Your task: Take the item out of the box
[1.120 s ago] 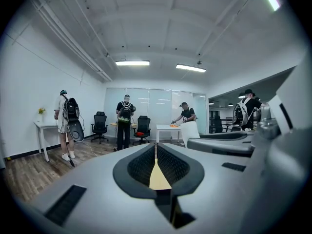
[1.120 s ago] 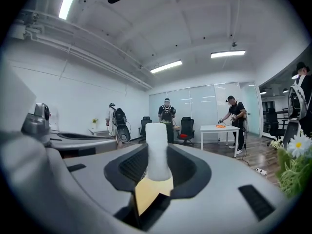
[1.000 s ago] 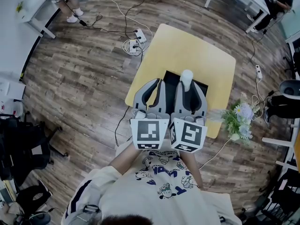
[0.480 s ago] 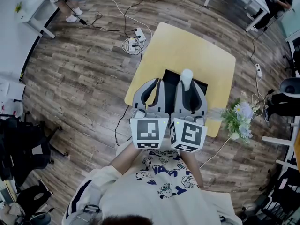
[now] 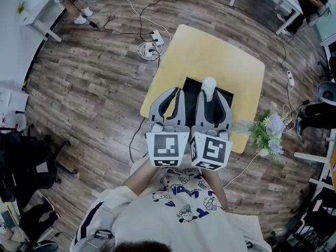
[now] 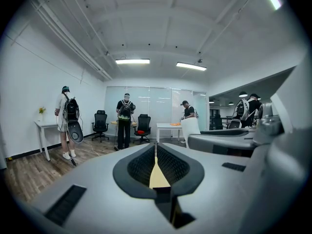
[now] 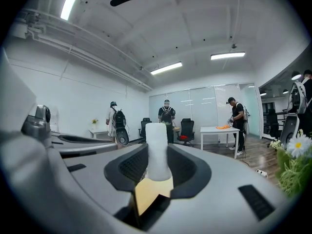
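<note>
A black box point(image 5: 190, 92) lies open on the yellow table point(image 5: 210, 51). My right gripper point(image 5: 210, 95) hangs over the box and is shut on a white, bottle-like item point(image 5: 209, 84), which stands upright with its rounded top above the jaws. In the right gripper view the white item point(image 7: 157, 150) sits clamped between the dark pads point(image 7: 127, 167). My left gripper point(image 5: 177, 92) hovers beside it over the box's left part. Its jaws point(image 6: 156, 147) meet with only a thin slit between them and hold nothing. The box's inside is mostly hidden by both grippers.
A bunch of white and purple flowers point(image 5: 268, 133) stands at the table's right edge. A power strip and cables point(image 5: 156, 40) lie on the wooden floor beyond the table. People stand near desks and office chairs point(image 6: 126, 121) across the room.
</note>
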Available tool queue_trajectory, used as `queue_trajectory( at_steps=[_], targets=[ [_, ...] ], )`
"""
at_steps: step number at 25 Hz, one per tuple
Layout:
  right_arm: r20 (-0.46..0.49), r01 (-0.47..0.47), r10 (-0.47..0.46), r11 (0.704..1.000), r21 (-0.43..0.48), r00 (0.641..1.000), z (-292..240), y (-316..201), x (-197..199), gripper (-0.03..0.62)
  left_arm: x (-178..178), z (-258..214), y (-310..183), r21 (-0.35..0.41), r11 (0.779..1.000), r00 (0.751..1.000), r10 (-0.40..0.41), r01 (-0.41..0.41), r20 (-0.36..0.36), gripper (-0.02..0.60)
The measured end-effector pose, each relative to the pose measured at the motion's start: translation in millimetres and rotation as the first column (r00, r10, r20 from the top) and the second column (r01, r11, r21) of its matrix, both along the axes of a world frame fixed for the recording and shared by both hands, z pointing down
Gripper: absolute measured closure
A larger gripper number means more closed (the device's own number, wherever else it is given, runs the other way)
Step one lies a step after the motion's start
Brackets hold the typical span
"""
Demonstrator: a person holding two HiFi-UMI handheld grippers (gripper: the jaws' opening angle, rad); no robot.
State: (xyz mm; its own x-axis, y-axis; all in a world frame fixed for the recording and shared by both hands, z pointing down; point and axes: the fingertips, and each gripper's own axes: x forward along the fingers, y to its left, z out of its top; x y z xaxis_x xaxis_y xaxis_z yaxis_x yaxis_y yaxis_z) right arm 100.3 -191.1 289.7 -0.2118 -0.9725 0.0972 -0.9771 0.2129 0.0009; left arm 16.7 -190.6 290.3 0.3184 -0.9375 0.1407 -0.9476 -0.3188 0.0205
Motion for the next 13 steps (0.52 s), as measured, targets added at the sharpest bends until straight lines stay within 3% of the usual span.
queue_trajectory(
  at_steps=[13],
  targets=[
    [-0.003, -0.005, 0.005, 1.0, 0.007, 1.0, -1.0, -1.6, -1.8, 0.454, -1.7, 1.3, -2.6, -0.003, 1.0, 1.0, 0.006, -0.006, -0.003, 0.557]
  ],
)
